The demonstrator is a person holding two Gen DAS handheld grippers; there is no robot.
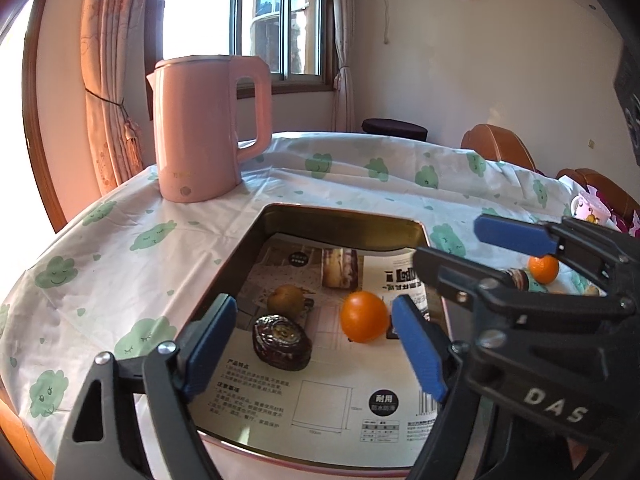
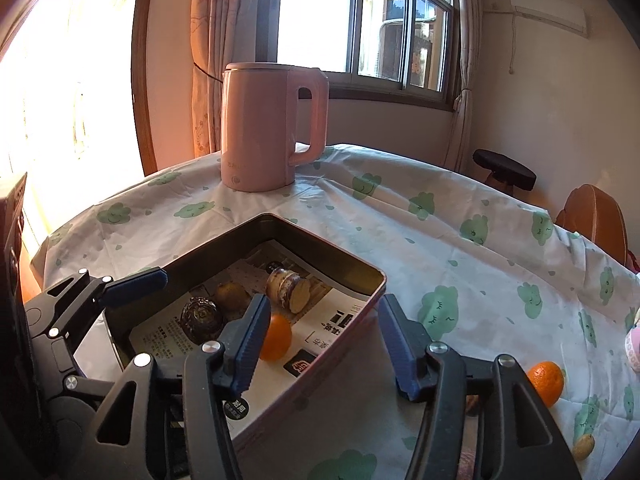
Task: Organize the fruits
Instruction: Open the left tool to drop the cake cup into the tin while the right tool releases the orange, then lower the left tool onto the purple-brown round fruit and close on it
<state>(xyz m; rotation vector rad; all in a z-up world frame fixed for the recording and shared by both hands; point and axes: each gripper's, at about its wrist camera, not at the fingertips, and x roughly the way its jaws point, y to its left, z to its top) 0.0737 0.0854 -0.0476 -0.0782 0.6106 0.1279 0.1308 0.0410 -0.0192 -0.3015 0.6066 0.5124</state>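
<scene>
An orange [image 1: 365,316] lies on the printed paper lining a shallow metal tin [image 1: 344,216], toward the tin's right side. Left of it in the tin sit a brownish kiwi-like fruit [image 1: 286,300] and, nearer, a dark shiny oval piece [image 1: 282,342]. The left gripper [image 1: 320,344] hangs over the tin's near end with its blue pads spread wide and nothing between them; the orange lies just beyond the right pad, free of it. The right gripper [image 2: 320,344] stands at the tin's right wall, jaws parted and gripping nothing: its left pad is over the tin in front of the orange [image 2: 276,338], its right pad outside the wall over the cloth. A second orange [image 2: 546,382] rests on the tablecloth [image 2: 460,248] to the right, well apart from the tin, with a small yellowish fruit [image 2: 583,446] nearer still. A pink kettle [image 1: 208,128] stands on the far left of the table, beyond the tin.
</scene>
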